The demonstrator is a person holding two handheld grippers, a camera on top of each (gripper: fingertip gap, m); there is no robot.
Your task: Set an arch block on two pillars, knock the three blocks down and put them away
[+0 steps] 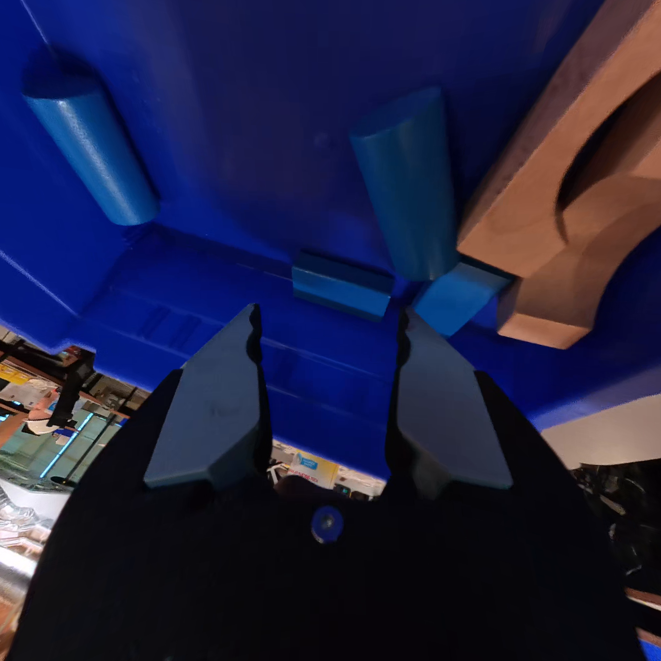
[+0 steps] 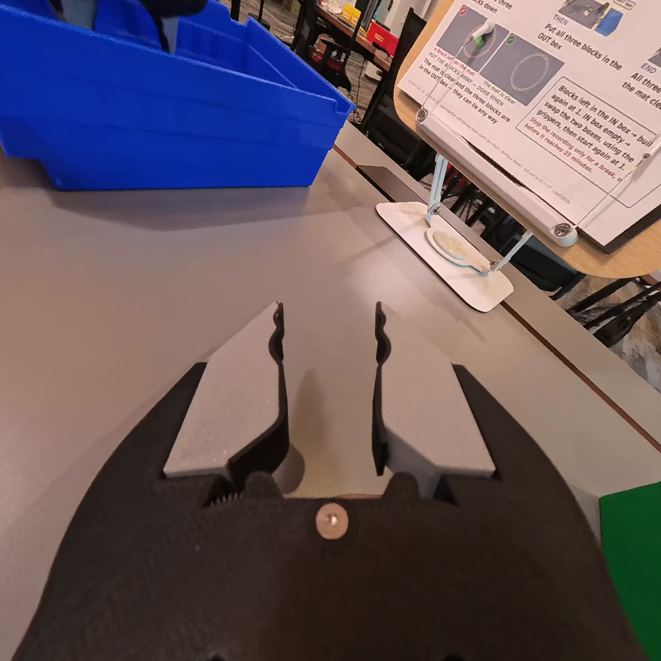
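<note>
The left wrist view was dim and tinted deep blue inside the bin (image 1: 214, 107), with motion blur smearing the wooden arch block (image 1: 572, 214). The right wrist view was bright and evenly lit, perhaps from overhead; soft shadows lay on the tabletop (image 2: 143, 286), and the edges bowed with wide-angle distortion.

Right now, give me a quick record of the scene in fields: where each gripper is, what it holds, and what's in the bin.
left gripper: inside the blue bin, fingers open, nothing between them
bin contents: wooden arch block, a blue block beyond the fingertips, another blue block beside the arch
right gripper: over the grey table, fingers open, nothing between them
also on table: instruction sheet on a white stand
</note>
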